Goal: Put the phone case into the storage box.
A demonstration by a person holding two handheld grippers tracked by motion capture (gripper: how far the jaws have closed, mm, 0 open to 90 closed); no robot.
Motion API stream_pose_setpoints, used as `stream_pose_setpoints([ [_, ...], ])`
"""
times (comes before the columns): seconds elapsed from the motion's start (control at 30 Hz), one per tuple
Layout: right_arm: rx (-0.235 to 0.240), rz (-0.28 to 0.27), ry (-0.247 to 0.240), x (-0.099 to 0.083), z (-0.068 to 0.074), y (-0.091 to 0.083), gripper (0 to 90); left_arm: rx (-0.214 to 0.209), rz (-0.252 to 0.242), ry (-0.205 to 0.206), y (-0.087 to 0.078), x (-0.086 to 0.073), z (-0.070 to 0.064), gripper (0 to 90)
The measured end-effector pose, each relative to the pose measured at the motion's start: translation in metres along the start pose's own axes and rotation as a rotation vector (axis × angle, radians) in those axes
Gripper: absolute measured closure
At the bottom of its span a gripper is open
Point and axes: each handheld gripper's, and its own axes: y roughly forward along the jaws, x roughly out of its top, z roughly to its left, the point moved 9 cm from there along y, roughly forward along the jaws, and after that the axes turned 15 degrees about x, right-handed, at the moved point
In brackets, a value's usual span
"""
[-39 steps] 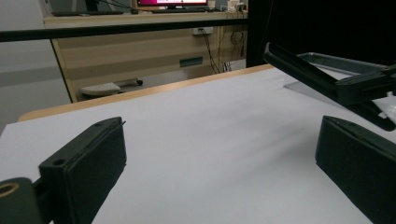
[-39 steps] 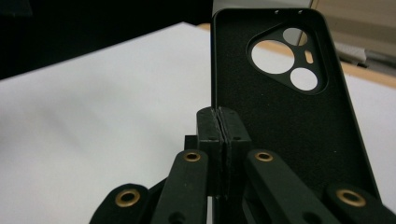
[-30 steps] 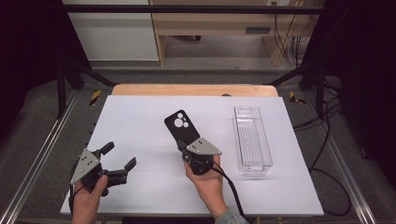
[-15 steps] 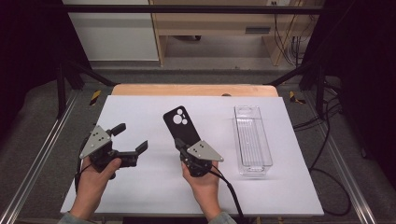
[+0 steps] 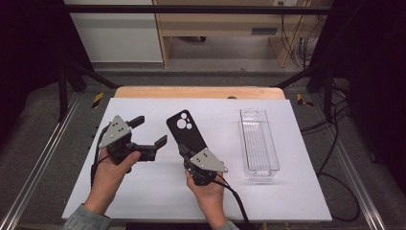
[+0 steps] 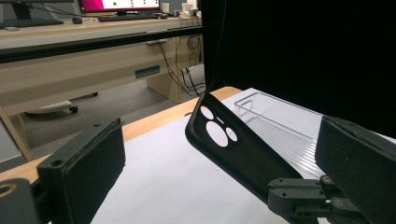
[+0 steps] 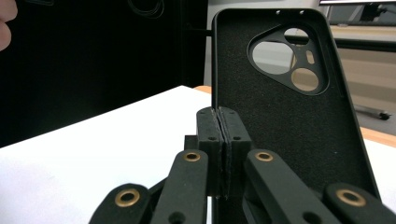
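- Right gripper [image 5: 187,152]: jaws clamped on lower edge of black phone case [image 5: 186,130], held tilted above the table [image 5: 143,201] centre, unchanged
- Left gripper [image 5: 149,133]: jaws wide apart, empty; has moved nearer the case since the earlier frame
- Clear tray [image 5: 258,143] lies near the right edge

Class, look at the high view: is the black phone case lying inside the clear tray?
No, the phone case is held up by the right gripper, apart from the clear tray.

Matt black phone case [image 5: 186,134]; clear glossy plastic tray [image 5: 259,143].
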Motion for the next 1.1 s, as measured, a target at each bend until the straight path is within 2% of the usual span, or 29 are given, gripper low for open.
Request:
stream_pose_setpoints([
  [0.13,-0.007,-0.011,-0.013,0.003,0.0,-0.002,88.9,-0.007,-0.001,-0.004,0.003,0.003,-0.004,1.7],
  [0.43,-0.004,-0.012,-0.002,-0.002,0.001,-0.002,88.9,-0.008,-0.008,-0.023,0.004,0.007,-0.005,1.6],
  [1.1,0.015,-0.02,-0.003,-0.009,0.011,0.002,88.9,-0.001,-0.025,-0.062,0.005,0.012,0.001,2.1],
])
